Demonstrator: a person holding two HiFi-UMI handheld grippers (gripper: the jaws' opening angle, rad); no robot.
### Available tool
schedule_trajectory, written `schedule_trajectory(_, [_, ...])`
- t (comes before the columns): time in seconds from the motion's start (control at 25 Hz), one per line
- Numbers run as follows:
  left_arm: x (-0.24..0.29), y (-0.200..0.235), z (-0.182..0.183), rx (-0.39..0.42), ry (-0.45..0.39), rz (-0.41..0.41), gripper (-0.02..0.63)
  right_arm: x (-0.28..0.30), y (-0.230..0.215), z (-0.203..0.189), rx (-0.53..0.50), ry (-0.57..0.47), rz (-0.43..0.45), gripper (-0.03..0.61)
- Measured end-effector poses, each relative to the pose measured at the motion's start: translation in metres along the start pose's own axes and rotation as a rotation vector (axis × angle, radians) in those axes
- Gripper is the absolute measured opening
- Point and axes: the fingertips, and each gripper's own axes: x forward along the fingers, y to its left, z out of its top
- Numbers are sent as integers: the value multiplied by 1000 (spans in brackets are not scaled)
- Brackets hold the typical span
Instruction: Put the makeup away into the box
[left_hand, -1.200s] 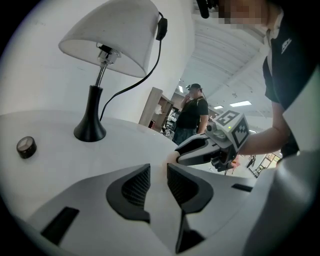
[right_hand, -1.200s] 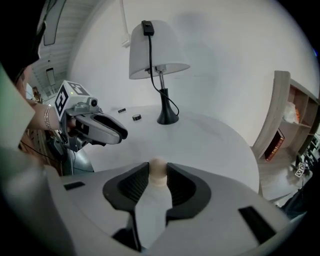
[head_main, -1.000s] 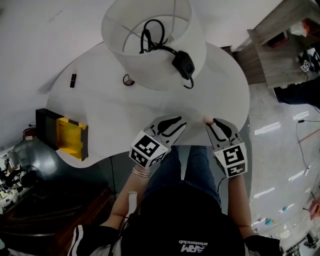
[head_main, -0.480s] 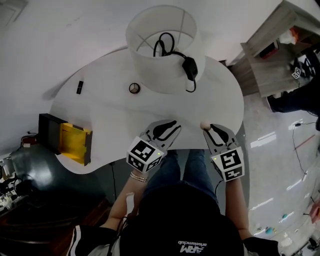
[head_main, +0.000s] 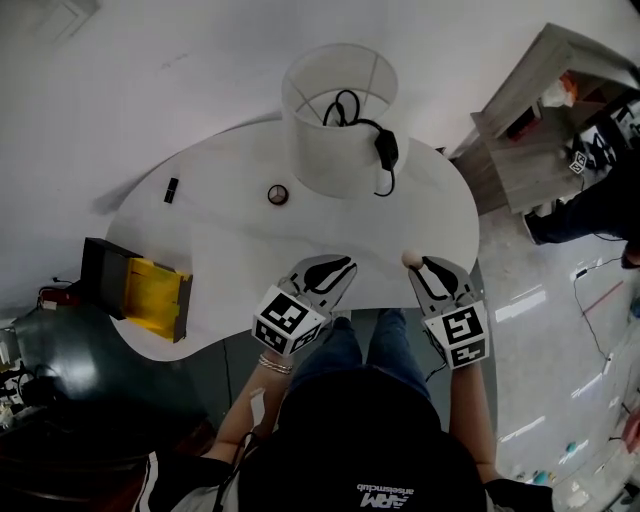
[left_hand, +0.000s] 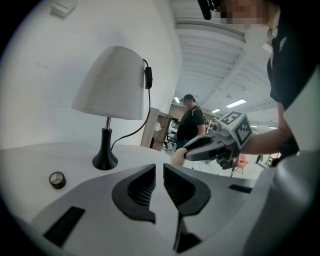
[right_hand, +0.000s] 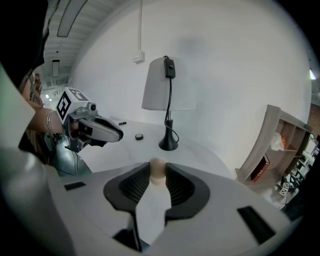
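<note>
A small beige sponge (right_hand: 158, 169) is held in the right tongs (head_main: 420, 263) over the table's (head_main: 230, 235) near edge, and nothing is held in the left tongs (left_hand: 159, 175), just narrowed to a slit.

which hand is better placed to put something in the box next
Right: the right gripper clamps the beige sponge. The left gripper has jaws that have just been closing on nothing.

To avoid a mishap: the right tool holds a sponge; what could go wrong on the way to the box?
The right tool pinches the makeup sponge only at its jaw tips; the round sponge may slip out. The box sits at the left edge of the table, across from that tool; a long reach might nudge it off.
</note>
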Motion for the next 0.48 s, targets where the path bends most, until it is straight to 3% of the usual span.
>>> schedule_trajectory(0.48, [-32, 9, 20, 61, -63, 57, 28, -15, -4, 29, -6, -70, -42, 114])
